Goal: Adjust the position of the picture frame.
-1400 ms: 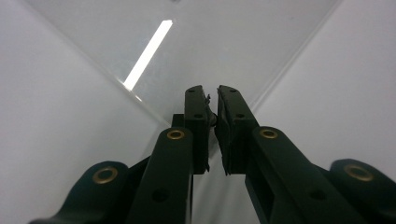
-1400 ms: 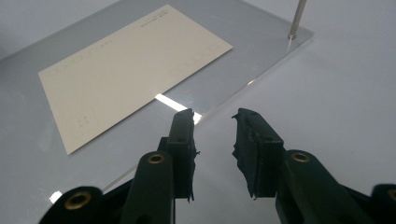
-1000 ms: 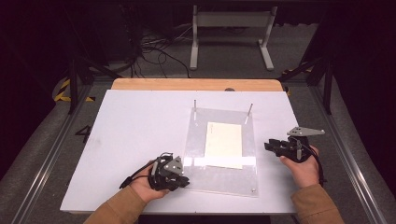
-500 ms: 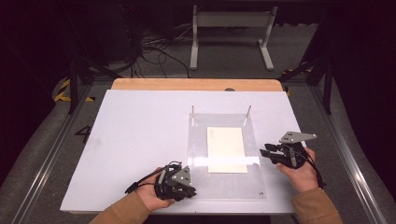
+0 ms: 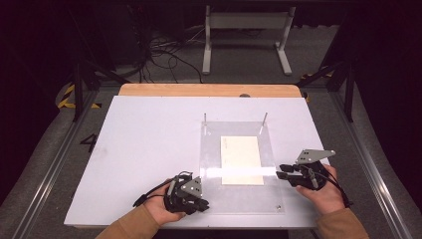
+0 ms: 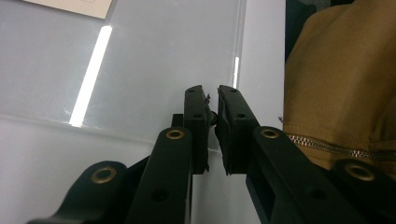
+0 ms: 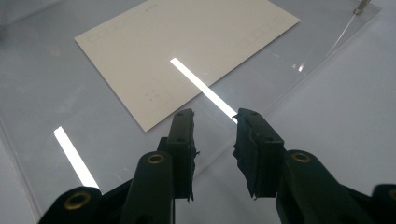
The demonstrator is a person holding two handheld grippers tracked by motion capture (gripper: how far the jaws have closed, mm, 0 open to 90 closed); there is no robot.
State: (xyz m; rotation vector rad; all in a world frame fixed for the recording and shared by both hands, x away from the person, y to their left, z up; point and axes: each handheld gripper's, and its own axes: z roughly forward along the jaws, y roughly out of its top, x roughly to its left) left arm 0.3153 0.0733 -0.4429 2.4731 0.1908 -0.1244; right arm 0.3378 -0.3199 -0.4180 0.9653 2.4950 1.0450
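Both claws have slid toward me since a second ago. From the high view, my left claw [image 5: 199, 204] sits at the near left corner of the clear acrylic sheet [image 5: 214, 149] on the white worktop [image 5: 144, 144]; my right claw [image 5: 281, 173] meets the sheet's right edge. A cream card [image 5: 241, 159] lies under or on the sheet's middle. In the left gripper view, my left claw [image 6: 212, 105] is nearly closed over the sheet's edge; whether it pinches, I cannot tell. In the right gripper view, my right claw [image 7: 212, 122] stands open at the sheet's edge, near the card [image 7: 187, 51].
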